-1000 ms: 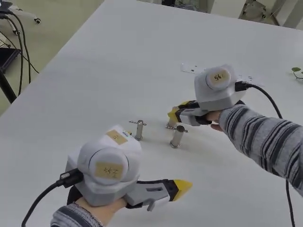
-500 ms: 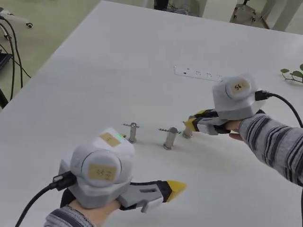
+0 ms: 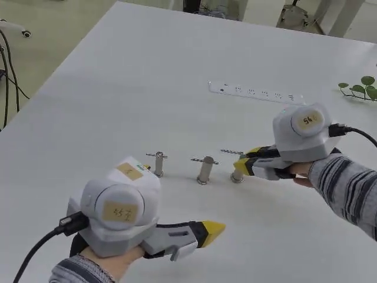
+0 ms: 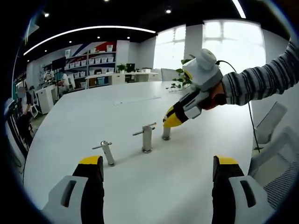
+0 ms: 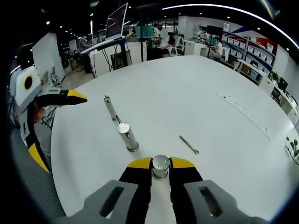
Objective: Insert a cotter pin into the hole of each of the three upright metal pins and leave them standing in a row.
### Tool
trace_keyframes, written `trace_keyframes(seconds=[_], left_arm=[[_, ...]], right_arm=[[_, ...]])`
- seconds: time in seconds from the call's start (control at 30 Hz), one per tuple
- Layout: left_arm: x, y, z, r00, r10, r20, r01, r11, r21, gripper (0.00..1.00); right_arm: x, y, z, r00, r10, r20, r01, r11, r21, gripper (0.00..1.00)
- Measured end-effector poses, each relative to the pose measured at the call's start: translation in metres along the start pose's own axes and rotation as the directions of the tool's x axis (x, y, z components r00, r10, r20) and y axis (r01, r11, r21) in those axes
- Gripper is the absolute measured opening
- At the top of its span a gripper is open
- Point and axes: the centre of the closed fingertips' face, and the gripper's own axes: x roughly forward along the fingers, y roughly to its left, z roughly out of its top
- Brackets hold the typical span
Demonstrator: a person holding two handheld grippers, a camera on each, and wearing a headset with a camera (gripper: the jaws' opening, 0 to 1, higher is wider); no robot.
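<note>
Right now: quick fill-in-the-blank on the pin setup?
The right gripper is shut on an upright metal ___. The left gripper is ___ and empty. One loose cotter pin lies on the ___. Of the three metal pins, ___ already carry cotter pins.
Missing: pin; open; table; two.
</note>
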Motion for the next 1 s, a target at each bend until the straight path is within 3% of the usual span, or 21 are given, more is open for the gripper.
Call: trace_keyframes(seconds=[0.47,1.0], left_arm=[[-0.002,0.000,0.001,1.0000,0.000,0.003,0.000,1.000,0.004,0.96],[-0.002,0.000,0.002,1.0000,0.001,0.003,-0.001,1.000,0.004,0.96]], right_arm=[[-0.006,0.035,-0.001,0.9977,0.066,0.014,-0.065,0.997,-0.043,0.09],[0.000,0.058,-0.003,0.9933,0.115,0.013,-0.113,0.989,-0.092,0.09]])
